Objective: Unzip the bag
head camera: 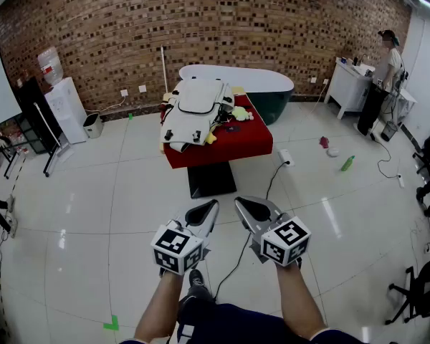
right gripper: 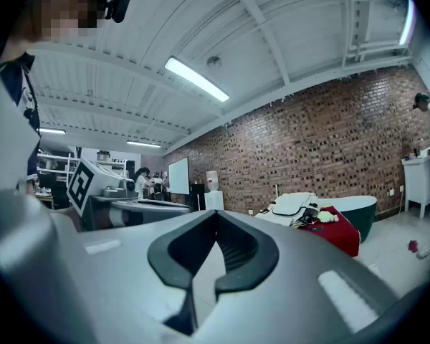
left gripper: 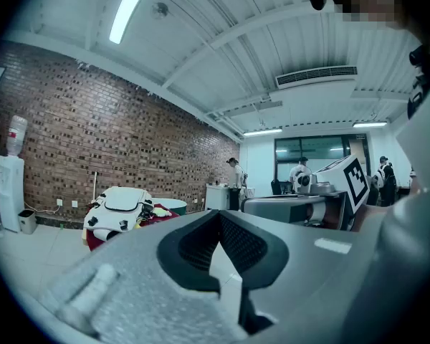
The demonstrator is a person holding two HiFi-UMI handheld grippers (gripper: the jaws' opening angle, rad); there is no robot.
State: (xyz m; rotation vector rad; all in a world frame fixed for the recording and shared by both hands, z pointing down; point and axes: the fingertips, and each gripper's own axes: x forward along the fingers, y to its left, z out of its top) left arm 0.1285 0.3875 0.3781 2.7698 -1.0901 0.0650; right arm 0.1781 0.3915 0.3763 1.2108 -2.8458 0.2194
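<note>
A white backpack (head camera: 197, 110) with black trim lies on a table draped in red cloth (head camera: 236, 143), several steps ahead of me. It shows small in the left gripper view (left gripper: 120, 205) and in the right gripper view (right gripper: 295, 205). My left gripper (head camera: 209, 206) and right gripper (head camera: 242, 205) are held side by side low in front of me, over the white floor, far from the bag. Both are shut with nothing between their jaws, as the left gripper (left gripper: 218, 215) and right gripper (right gripper: 216, 213) views show. The bag's zips are too far off to make out.
A white and dark green bathtub (head camera: 261, 83) stands behind the table. Small toys (head camera: 240, 113) lie beside the bag. A black cable (head camera: 271, 181) runs across the floor. A water dispenser (head camera: 66, 106) stands left, a person (head camera: 387, 59) at a desk far right, black chairs (head camera: 419, 285) at right.
</note>
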